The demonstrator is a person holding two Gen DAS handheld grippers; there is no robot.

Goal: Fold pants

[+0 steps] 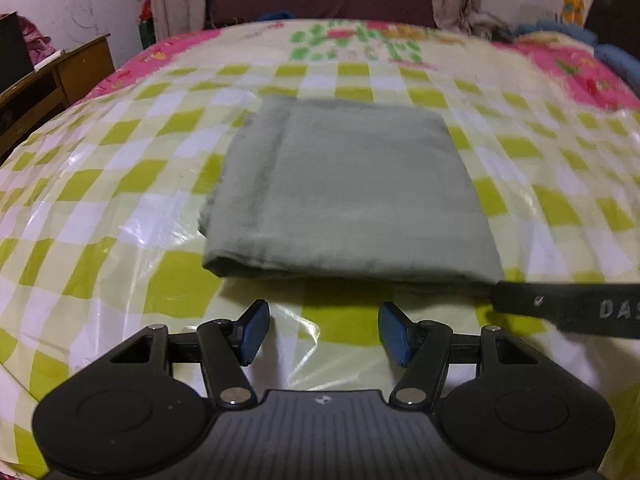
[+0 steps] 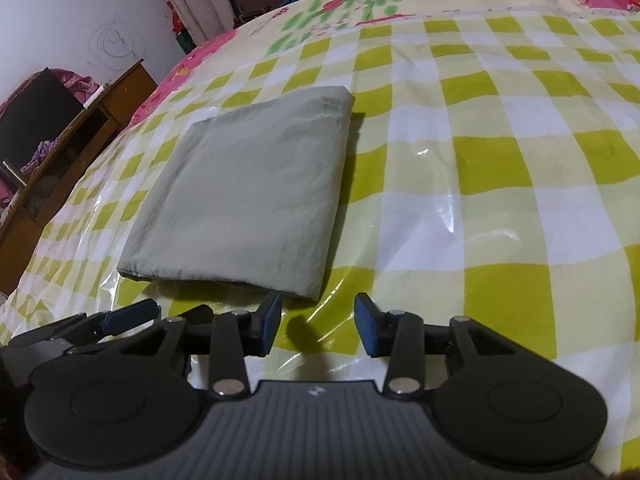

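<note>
Green-grey pants (image 1: pixel 348 188) lay folded into a flat rectangle on the bed's checked plastic cover (image 1: pixel 120 208) in my left wrist view, just beyond my left gripper (image 1: pixel 324 332), whose jaws stood apart with nothing between them. My right gripper's finger reached in from the right, near the pants' near right corner.

From my right wrist, the pants sat left of centre, their near edge just past my right gripper (image 2: pixel 316 328), its jaws moderately parted and empty. A wooden cabinet (image 2: pixel 80 128) stood far left.
</note>
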